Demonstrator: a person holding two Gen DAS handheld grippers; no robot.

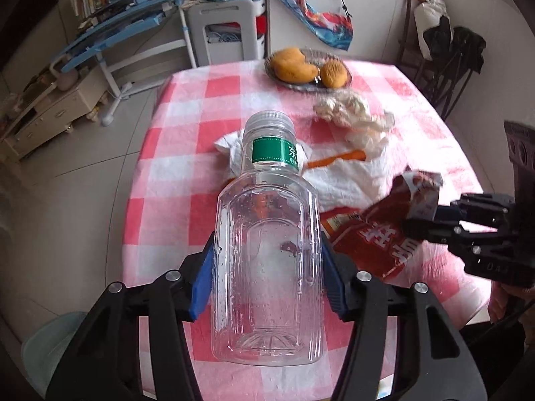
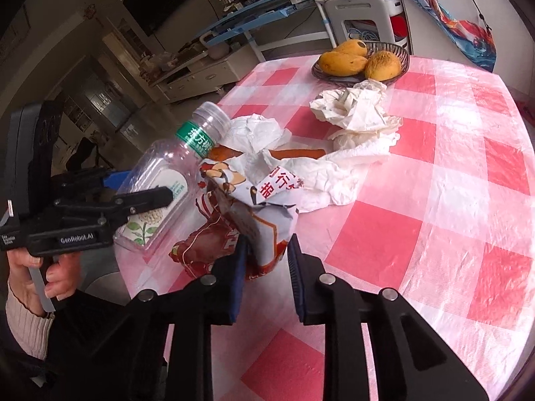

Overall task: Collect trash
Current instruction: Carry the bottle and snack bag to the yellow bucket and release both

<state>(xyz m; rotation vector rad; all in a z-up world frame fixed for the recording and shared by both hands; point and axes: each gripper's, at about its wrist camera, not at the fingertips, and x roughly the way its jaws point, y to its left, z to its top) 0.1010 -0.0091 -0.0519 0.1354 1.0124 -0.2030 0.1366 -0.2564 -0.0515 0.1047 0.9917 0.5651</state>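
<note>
The left gripper (image 1: 267,260) points steeply down over the table edge, its blue pads (image 1: 202,287) pressed against both flanks of a clear plastic bottle (image 1: 267,250), which it holds with the capped neck pointing away toward the table's middle. In the right wrist view the same bottle (image 2: 157,193) appears tilted, cap up, and the left gripper (image 2: 147,200) is carried by a hand (image 2: 36,277) in a ribbed cuff.

The right gripper (image 2: 265,250) also angles downward. Its pads are drawn close together around the crumpled upper edge of a red and white snack bag (image 2: 234,220); the left pad (image 2: 239,274) touches the foil, while contact on the other side is hard to confirm because the bag's folds hide it. In the left wrist view the right gripper (image 1: 424,214) reaches in from the right and meets the torn top of the snack bag (image 1: 378,237), which lies just beside the bottle.

Both sit on a pink and white checked tablecloth (image 2: 434,200). Beyond them lie crumpled white tissues (image 2: 354,113), a flatter white paper towel (image 2: 321,173) and an orange-brown strip (image 2: 297,152) partly under it. Farther back stands a dark basket (image 2: 401,55) with yellow fruit (image 2: 341,61). The tissues lie directly ahead of both grippers, close behind the bag and bottle.
</note>
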